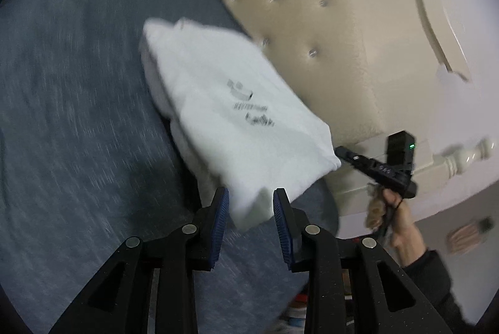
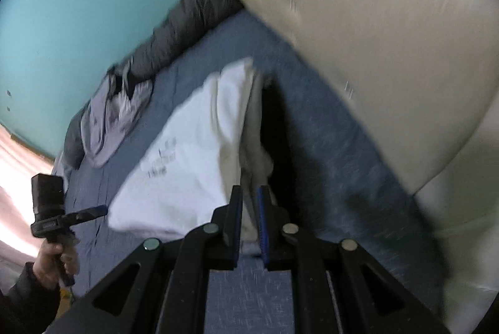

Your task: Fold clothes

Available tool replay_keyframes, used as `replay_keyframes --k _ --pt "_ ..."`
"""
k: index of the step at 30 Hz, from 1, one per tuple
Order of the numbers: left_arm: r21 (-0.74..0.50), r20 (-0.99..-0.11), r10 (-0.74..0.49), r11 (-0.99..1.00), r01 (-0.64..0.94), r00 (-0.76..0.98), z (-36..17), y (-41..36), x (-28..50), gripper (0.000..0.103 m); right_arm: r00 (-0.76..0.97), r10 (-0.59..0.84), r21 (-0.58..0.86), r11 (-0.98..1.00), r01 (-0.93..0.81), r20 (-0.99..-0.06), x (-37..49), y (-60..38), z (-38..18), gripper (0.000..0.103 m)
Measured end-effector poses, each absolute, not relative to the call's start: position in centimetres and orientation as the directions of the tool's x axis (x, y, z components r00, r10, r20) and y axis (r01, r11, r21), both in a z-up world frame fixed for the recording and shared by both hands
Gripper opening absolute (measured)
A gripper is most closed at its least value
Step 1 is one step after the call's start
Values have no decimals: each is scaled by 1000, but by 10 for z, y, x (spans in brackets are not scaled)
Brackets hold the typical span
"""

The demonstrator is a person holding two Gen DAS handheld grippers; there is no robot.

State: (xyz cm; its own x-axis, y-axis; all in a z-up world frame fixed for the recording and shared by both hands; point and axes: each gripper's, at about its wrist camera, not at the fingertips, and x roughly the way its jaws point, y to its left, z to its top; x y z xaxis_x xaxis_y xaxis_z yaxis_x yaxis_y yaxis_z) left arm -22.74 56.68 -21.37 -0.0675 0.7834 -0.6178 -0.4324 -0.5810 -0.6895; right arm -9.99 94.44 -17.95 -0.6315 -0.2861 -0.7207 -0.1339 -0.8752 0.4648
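Note:
A folded white T-shirt point(image 1: 230, 112) with a small dark print lies on the blue bed sheet point(image 1: 78, 91), close to the beige headboard. My left gripper point(image 1: 251, 198) is open, its blue pads on either side of the shirt's near corner. The right gripper point(image 1: 340, 151) shows in the left wrist view at the shirt's right corner. In the right wrist view the shirt point(image 2: 187, 165) lies ahead and my right gripper point(image 2: 249, 193) is shut on its near right edge. The left gripper point(image 2: 99, 211) shows at the shirt's left corner there.
A tufted beige headboard point(image 1: 327, 31) rises right beside the shirt. A crumpled lilac garment point(image 2: 115, 119) and a dark grey bolster point(image 2: 181, 31) lie at the far side of the bed by a teal wall point(image 2: 78, 22).

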Motion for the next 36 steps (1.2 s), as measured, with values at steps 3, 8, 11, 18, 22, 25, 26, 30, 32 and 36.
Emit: replay_keyframes --k 3,8,11,18,22,25,26,30,32,36 --pt "-633 -631 768 -591 -501 -109 -194 578 -230 32 -647 -299 444 -893 -69 -702 -107 924 -166 12" --pt "-549 -677 724 -616 -565 -131 -192 609 -235 32 -628 -282 354 -935 12 -725 -131 878 -167 12" --pt "-509 -713 690 -632 -584 -125 -202 624 -232 32 -610 -208 264 -964 -1 -764 -137 859 -187 12" --pt "-470 -736 664 -639 -609 -129 -227 621 -209 32 -623 -120 228 -969 -96 -773 -121 869 -237 5" --pt "-459 -732 668 -630 -626 -136 -233 622 -202 32 -634 -108 248 -959 -136 -766 -114 878 -251 3" --pt "-450 -733 665 -632 -631 -142 -232 625 -200 32 -641 -102 260 -953 -156 -761 -113 885 -250 1" --pt "-446 -734 664 -632 -633 -145 -231 625 -199 32 -646 -100 263 -951 -162 -757 -113 886 -246 1" --pt "-444 -735 661 -637 -630 -151 -231 624 -199 32 -702 -96 290 -943 -163 -706 -107 894 -218 1" --pt "-442 -735 660 -638 -631 -153 -231 624 -200 32 -726 -85 272 -951 -145 -682 -109 893 -203 2" --pt "-440 -734 660 -641 -629 -159 -230 624 -200 32 -735 -136 270 -961 -65 -664 -130 884 -188 2"
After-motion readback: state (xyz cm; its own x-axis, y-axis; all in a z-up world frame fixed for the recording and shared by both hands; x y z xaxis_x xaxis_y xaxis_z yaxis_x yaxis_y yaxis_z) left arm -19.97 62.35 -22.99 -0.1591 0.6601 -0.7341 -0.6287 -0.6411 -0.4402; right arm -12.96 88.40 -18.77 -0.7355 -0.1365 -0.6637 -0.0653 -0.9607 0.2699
